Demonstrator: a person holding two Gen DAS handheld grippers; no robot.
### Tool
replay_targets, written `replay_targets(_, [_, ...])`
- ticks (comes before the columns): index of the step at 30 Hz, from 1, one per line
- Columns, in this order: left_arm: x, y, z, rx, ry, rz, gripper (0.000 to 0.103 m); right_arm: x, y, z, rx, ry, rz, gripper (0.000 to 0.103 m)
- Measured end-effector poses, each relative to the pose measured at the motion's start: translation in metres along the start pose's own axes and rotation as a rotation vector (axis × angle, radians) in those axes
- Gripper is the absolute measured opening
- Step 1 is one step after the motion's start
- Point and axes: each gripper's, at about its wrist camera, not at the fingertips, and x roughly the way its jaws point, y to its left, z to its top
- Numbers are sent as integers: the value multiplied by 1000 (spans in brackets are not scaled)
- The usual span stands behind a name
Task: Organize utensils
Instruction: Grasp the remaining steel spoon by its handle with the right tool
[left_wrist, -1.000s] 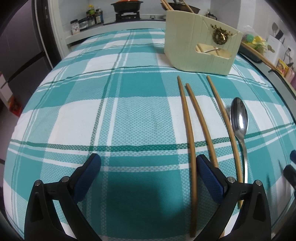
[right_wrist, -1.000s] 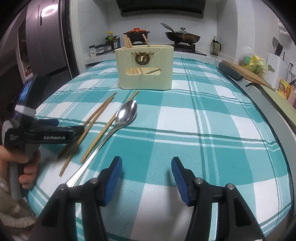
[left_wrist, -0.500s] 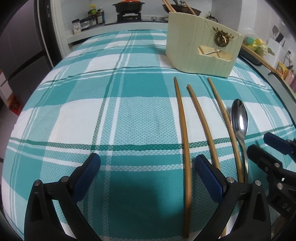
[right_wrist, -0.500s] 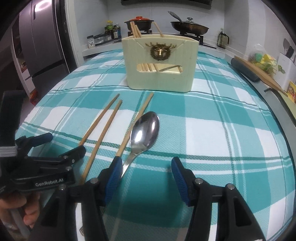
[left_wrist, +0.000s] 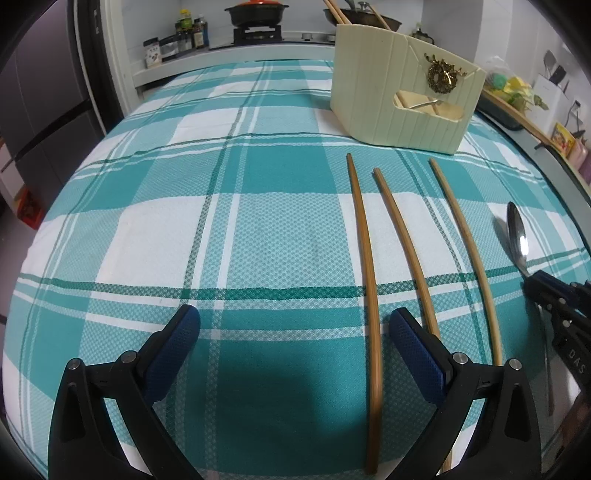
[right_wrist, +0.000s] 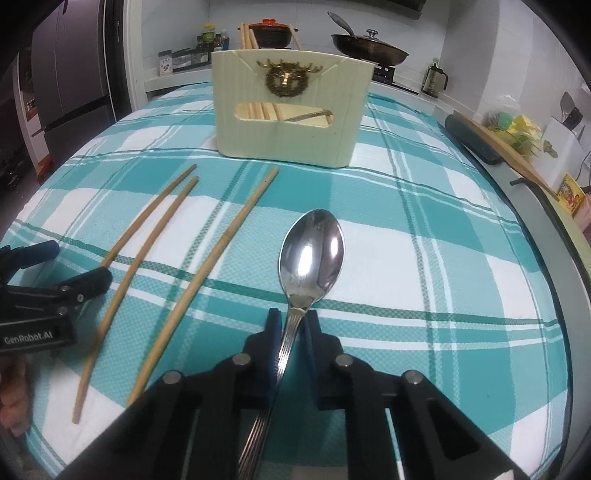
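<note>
A steel spoon (right_wrist: 312, 251) lies on the teal checked tablecloth (right_wrist: 424, 229), bowl toward the cream utensil holder (right_wrist: 288, 110). My right gripper (right_wrist: 293, 317) is closing its jaws, and the blue pads sit against the spoon's neck on both sides. Three wooden chopsticks (right_wrist: 207, 266) lie side by side left of the spoon. In the left wrist view the chopsticks (left_wrist: 406, 251) run away from me toward the holder (left_wrist: 388, 92), with the spoon (left_wrist: 517, 236) and right gripper (left_wrist: 554, 291) at the far right. My left gripper (left_wrist: 295, 325) hovers open over the cloth, holding nothing.
The holder contains more chopsticks and a metal utensil. Behind the table is a counter with a stove, pot (right_wrist: 271, 33), pan (right_wrist: 369, 51) and bottles. A fridge (right_wrist: 66, 74) stands at the left. A wooden board (right_wrist: 495, 147) lies along the right edge.
My right gripper has moved left and down over the spoon's handle, and its jaws have gone from wide apart to closed on the neck. The left gripper has stayed put.
</note>
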Motion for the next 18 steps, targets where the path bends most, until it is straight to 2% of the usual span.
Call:
replay_targets(8, [1,-1,0,2,2,5,102,-4,-62,-19,36,6,-143,13])
replay_targets(13, [0,-1,0,3,2,5,102,-8,-82,-26,61,6,-155,14])
replay_targets(15, [0,-1,0,3,2,5,103,-9,-84,-29,76,-3,-142,24])
replay_targets(17, [1,-1,0,3,2,5,103,-12,-86,-32,92,-17,-140,47])
replay_targets(18, [0,-1,0,3,2,5,103,-13,-87,-34,98,-21,-137,48])
